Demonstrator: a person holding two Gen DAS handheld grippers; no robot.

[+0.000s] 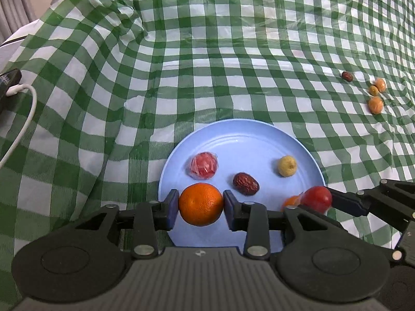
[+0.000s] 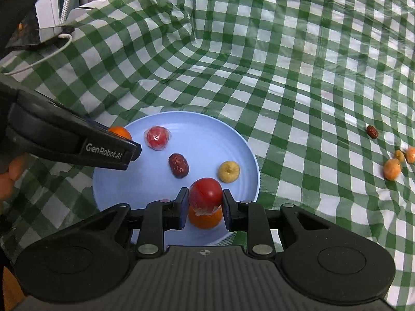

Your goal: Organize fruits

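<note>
A light blue plate [image 1: 249,140] [image 2: 197,121] lies on the green checked cloth. My left gripper [image 1: 201,204] is shut on an orange [image 1: 201,204] over the plate's near left edge; the orange also shows in the right wrist view [image 2: 119,132]. My right gripper [image 2: 205,202] is shut on a wrapped red fruit [image 2: 205,193] [image 1: 317,198] above a small orange fruit [image 2: 205,219] on the plate. On the plate lie another wrapped red fruit [image 1: 203,165] [image 2: 157,138], a dark red date [image 1: 245,183] [image 2: 178,165] and a yellow fruit [image 1: 287,165] [image 2: 228,171].
On the cloth to the right lie a date [image 1: 347,76] [image 2: 372,131] and three small orange fruits [image 1: 376,104] [image 2: 392,169]. A dark device with a white cable [image 1: 18,88] [image 2: 39,36] sits at the far left. The cloth is bunched up at the back left.
</note>
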